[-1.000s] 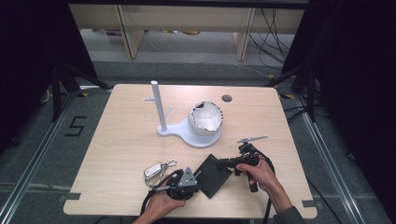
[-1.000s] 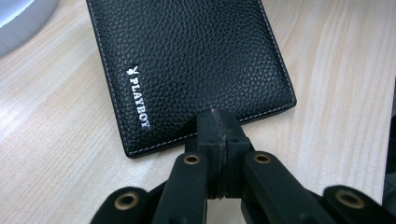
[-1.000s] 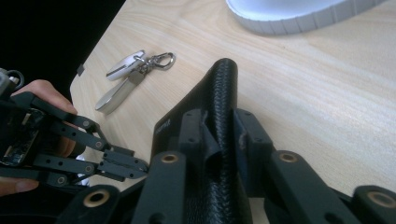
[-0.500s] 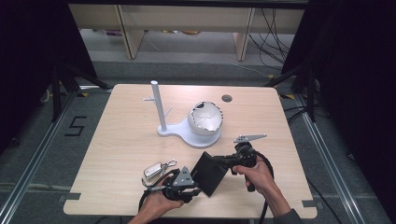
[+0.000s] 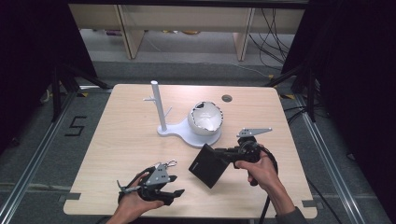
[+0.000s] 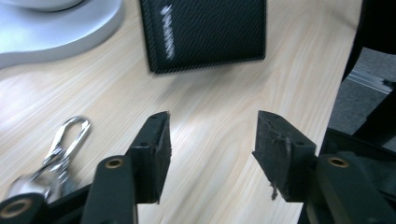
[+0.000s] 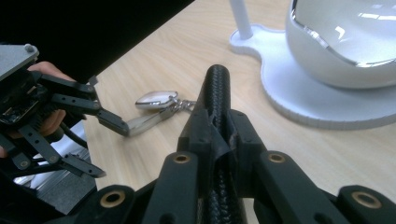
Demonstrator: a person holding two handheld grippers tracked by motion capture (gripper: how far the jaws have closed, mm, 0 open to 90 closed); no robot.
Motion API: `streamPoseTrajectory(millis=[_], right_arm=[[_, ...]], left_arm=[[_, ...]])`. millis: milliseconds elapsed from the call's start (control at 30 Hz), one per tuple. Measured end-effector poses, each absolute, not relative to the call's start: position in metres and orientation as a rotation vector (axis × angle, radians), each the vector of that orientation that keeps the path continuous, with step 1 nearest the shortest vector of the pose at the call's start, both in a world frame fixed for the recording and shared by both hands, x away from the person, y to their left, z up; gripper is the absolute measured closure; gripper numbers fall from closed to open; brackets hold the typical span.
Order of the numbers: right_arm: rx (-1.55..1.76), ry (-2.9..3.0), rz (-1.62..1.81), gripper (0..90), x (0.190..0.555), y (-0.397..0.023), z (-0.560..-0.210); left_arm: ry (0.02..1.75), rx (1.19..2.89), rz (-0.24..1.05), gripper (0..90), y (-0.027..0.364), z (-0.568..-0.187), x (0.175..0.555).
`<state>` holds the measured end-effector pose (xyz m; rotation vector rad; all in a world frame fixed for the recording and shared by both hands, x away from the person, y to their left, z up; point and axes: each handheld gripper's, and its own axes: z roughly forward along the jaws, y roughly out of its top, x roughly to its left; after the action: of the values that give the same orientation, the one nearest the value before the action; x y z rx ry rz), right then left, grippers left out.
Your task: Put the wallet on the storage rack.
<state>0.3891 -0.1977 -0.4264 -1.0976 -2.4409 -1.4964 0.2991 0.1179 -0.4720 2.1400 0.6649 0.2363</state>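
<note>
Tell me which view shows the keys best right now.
The right gripper view: the keys lie sharp and unobstructed on the table, fob and ring visible. The left gripper view catches just the carabiner end, blurred, beside its jaw. In the high view they are small, mostly hidden behind the left gripper.

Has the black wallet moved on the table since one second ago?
Yes. The wallet, shut in the right tool, has shifted slightly toward the white stand and no longer touches the left tool, which has pulled back, open.
</note>
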Motion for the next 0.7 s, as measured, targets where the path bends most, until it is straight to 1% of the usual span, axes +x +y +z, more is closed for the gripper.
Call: streamPoseTrajectory(millis=[100, 167, 333, 400, 500, 600, 700], right_arm=[[-1.107, -2.445, -1.505, 82.3, 0.391, -0.199, -0.422], [-1.088, -2.461, -1.524, 82.4, 0.394, -0.199, -0.415], [-1.098, -2.474, -1.548, 82.5, 0.403, -0.203, -0.396], [-1.145, -2.452, -1.545, 82.5, 0.406, -0.206, -0.39], [-1.17, -2.45, -1.573, 82.5, 0.414, -0.211, -0.384], [-1.175, -2.475, -1.585, 82.5, 0.42, -0.214, -0.38], [-1.213, -2.458, -1.622, 82.5, 0.431, -0.219, -0.369]], left_arm=[[0.677, 2.152, 0.248, 41.6, 0.125, -0.471, 0.297], [0.678, 2.177, 0.283, 40.7, 0.135, -0.469, 0.296], [0.73, 2.182, 0.307, 34.5, 0.148, -0.47, 0.293], [0.742, 2.185, 0.335, 33.6, 0.156, -0.472, 0.293], [0.767, 2.159, 0.318, 32.4, 0.164, -0.472, 0.292], [0.783, 2.154, 0.331, 31.5, 0.168, -0.473, 0.293], [0.81, 2.161, 0.346, 30.2, 0.173, -0.475, 0.294]])
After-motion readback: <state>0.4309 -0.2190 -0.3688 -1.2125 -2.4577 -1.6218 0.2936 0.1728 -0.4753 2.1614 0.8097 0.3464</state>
